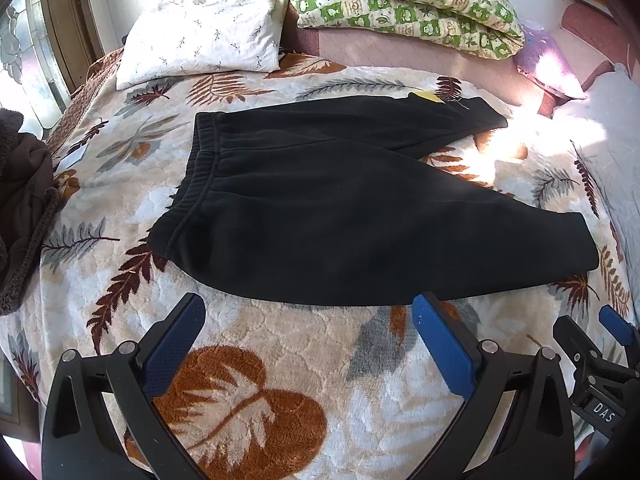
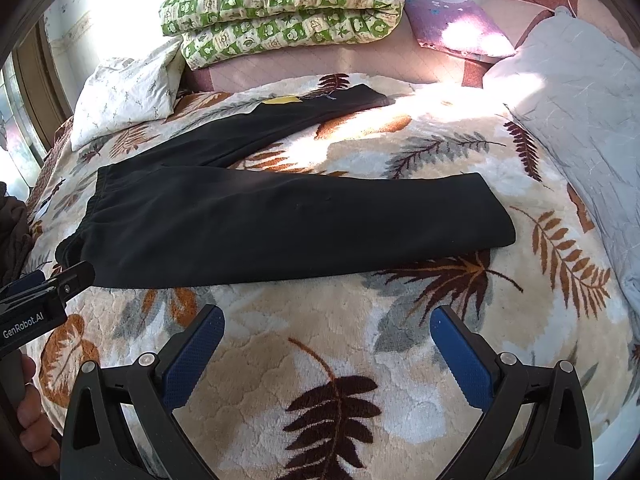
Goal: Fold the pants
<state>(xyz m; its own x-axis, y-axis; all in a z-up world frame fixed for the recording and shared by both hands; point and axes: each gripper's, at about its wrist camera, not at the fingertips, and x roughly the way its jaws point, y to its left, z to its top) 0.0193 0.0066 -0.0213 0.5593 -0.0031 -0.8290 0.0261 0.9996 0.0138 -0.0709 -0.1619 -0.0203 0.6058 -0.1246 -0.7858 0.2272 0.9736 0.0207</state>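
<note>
Black sweatpants lie flat on the leaf-patterned blanket, waistband to the left, legs spread in a V to the right. A yellow tag sits on the far leg. They also show in the right wrist view. My left gripper is open and empty, just short of the near leg's lower edge. My right gripper is open and empty, short of the near leg. The right gripper shows at the left view's right edge; the left gripper shows at the right view's left edge.
A white pillow and a green checked quilt lie at the bed's head. A brown garment lies at the left edge. A grey-white pillow lies at the right. A window is far left.
</note>
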